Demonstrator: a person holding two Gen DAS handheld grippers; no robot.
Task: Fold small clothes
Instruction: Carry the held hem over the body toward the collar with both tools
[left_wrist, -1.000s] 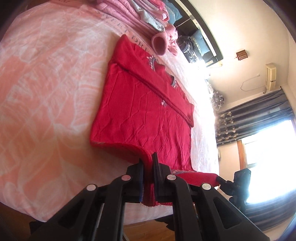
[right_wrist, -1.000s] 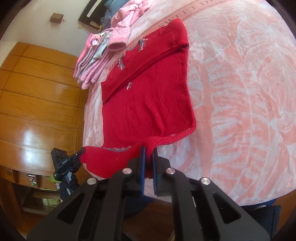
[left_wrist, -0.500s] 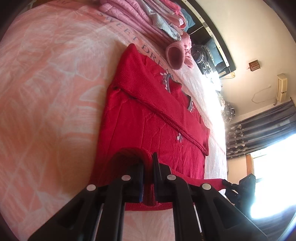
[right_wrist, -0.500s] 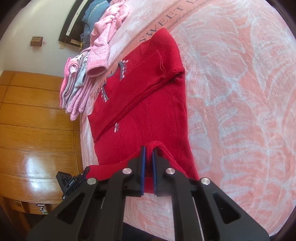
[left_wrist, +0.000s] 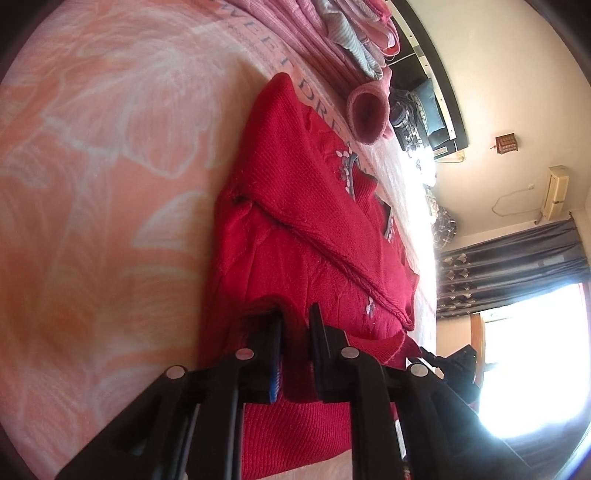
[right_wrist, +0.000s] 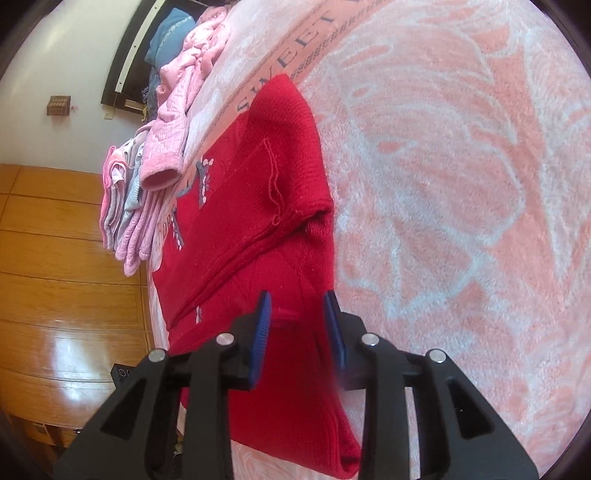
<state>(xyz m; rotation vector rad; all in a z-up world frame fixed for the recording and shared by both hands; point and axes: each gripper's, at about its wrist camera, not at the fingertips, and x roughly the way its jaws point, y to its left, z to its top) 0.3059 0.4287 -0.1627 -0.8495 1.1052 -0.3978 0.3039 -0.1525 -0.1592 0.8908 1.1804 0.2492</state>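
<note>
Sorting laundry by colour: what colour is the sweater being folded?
Red sweater, with small grey-and-white embroidery; clearest in the right wrist view.

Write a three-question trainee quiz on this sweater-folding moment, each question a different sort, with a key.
1. True or false: the right gripper has its fingers spread apart over the red sweater.
2. Multiple choice: the left gripper is A) wide open, B) shut on the red sweater, C) holding a pink garment.
3. Fill in: the pile of pink clothes lies beyond the sweater's ____ end.

Key: 1 true; 2 B; 3 collar.
</note>
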